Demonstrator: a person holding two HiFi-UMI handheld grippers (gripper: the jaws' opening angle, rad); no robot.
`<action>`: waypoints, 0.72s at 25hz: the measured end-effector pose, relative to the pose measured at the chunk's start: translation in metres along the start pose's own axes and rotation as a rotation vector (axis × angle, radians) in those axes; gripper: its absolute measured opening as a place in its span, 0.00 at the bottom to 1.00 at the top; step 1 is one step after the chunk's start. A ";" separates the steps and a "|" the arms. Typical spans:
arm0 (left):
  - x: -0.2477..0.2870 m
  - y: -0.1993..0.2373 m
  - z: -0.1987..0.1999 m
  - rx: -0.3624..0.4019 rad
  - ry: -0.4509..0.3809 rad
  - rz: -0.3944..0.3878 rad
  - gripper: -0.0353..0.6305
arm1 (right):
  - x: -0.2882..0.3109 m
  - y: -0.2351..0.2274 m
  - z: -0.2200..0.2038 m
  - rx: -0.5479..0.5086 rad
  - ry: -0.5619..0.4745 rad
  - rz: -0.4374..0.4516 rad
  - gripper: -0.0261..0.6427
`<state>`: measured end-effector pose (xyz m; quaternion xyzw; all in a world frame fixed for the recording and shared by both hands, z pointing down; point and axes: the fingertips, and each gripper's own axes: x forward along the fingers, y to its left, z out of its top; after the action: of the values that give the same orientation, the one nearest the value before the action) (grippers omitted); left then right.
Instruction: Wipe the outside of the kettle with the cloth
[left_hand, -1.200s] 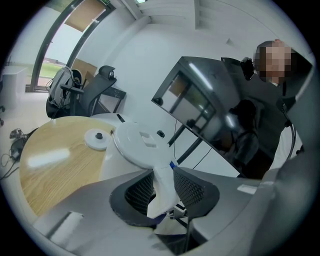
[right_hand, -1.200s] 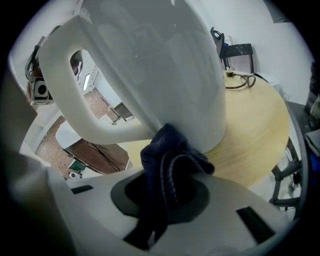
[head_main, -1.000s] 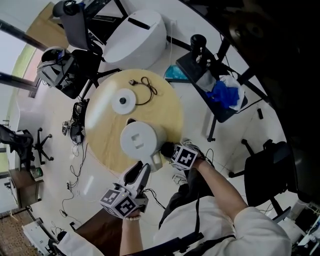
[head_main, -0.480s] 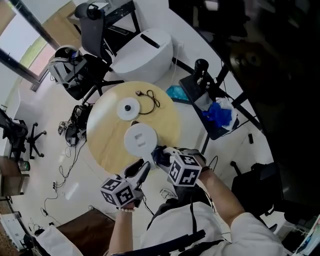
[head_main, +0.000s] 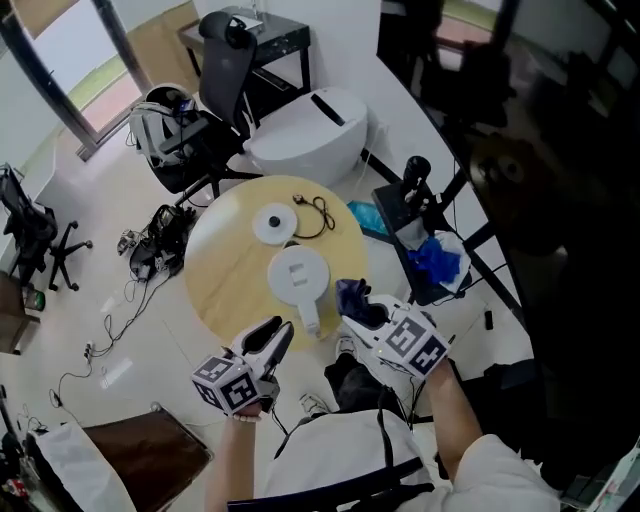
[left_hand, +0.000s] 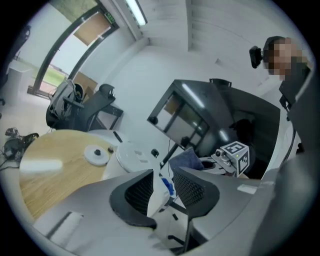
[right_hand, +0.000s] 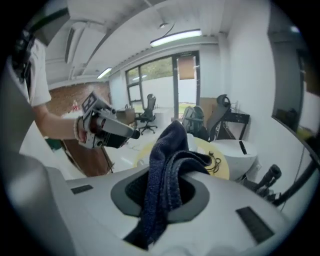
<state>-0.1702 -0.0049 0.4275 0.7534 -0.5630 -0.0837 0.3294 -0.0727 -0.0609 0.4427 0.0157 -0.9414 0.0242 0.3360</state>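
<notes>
Left fingers (left_hand: 136, 192) clamp the kettle handle (left_hand: 157, 195); right fingers (right_hand: 131, 192) pinch the cloth (right_hand: 167, 160).

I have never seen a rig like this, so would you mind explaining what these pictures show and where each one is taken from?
There is no robot here: a person holds a two-jawed hand-held gripper in each hand. The head view looks down from a camera on the person's head. The other two views come from a camera riding on each gripper, looking along its jaws. On the round wooden table are a white kettle and its round base, with a dark cable beside the base. The left hand-held gripper is closed on the kettle's handle. The right hand-held gripper pinches a dark blue cloth.
</notes>
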 end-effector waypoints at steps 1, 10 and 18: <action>-0.011 -0.003 0.009 0.018 -0.046 0.005 0.22 | -0.013 -0.003 0.005 0.056 -0.053 -0.023 0.14; -0.094 -0.032 0.041 0.072 -0.273 0.063 0.05 | -0.092 0.039 0.061 0.468 -0.502 -0.113 0.14; -0.128 -0.057 0.012 0.073 -0.279 0.131 0.05 | -0.113 0.090 0.053 0.589 -0.595 -0.059 0.14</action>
<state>-0.1759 0.1140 0.3528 0.7077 -0.6537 -0.1455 0.2251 -0.0233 0.0273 0.3268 0.1443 -0.9495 0.2770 0.0312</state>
